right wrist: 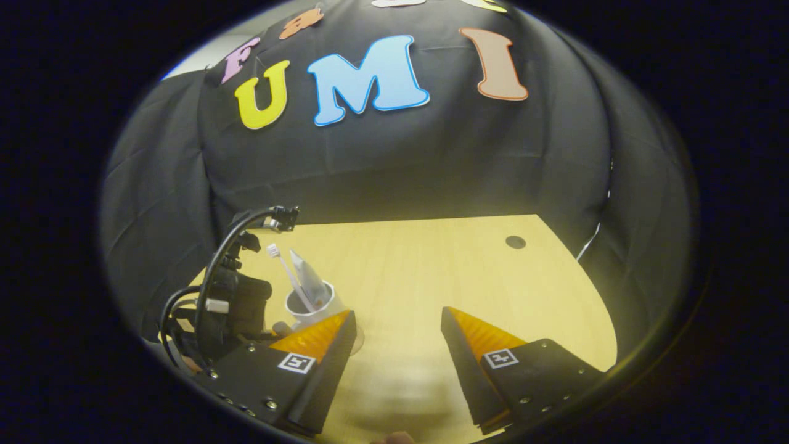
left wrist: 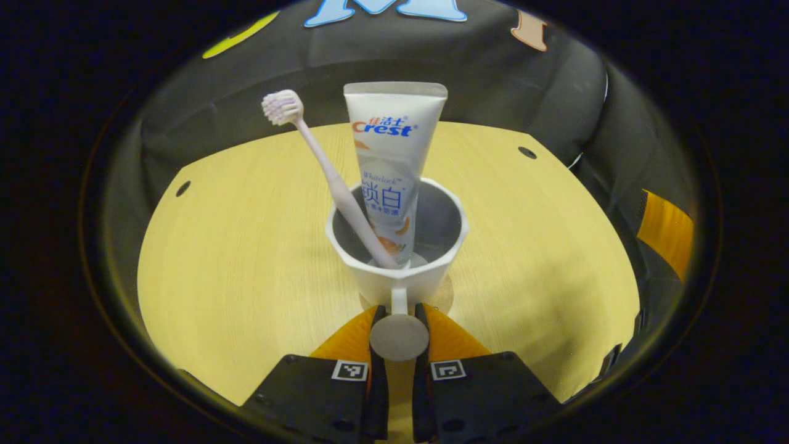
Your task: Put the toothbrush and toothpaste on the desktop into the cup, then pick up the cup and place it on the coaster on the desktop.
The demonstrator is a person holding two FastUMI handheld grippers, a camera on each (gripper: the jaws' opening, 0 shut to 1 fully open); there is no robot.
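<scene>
The coaster (left wrist: 445, 295) is the hard part: in the left gripper view just a thin translucent sliver of it peeks out from under the cup (left wrist: 397, 246), so I can't make out its full shape. In the right gripper view it's a faint curved edge by the near finger, and the cup's lower half is cut off behind that finger.

Going left to right in the left gripper view: the toothbrush (left wrist: 327, 176) is a slim pale plastic stick leaning up and to the left, bristle head on top, bottom end down inside the cup. Right beside it the toothpaste (left wrist: 393, 166) is a flat glossy tube standing nearly upright, crimped wide end up, cap end down in the cup. The cup is smooth white plastic with a faceted, slightly flared rim and a grey inside, sitting upright near the middle of the pale wood-grain desk (left wrist: 246, 259). Its handle ends in a round grey disc pointing toward the camera, and the left gripper (left wrist: 399, 320) is pinched together on that handle.

In the right gripper view, the right gripper (right wrist: 399, 324) sits wide apart over bare desk, holding nothing, with the cup off to its left.
</scene>
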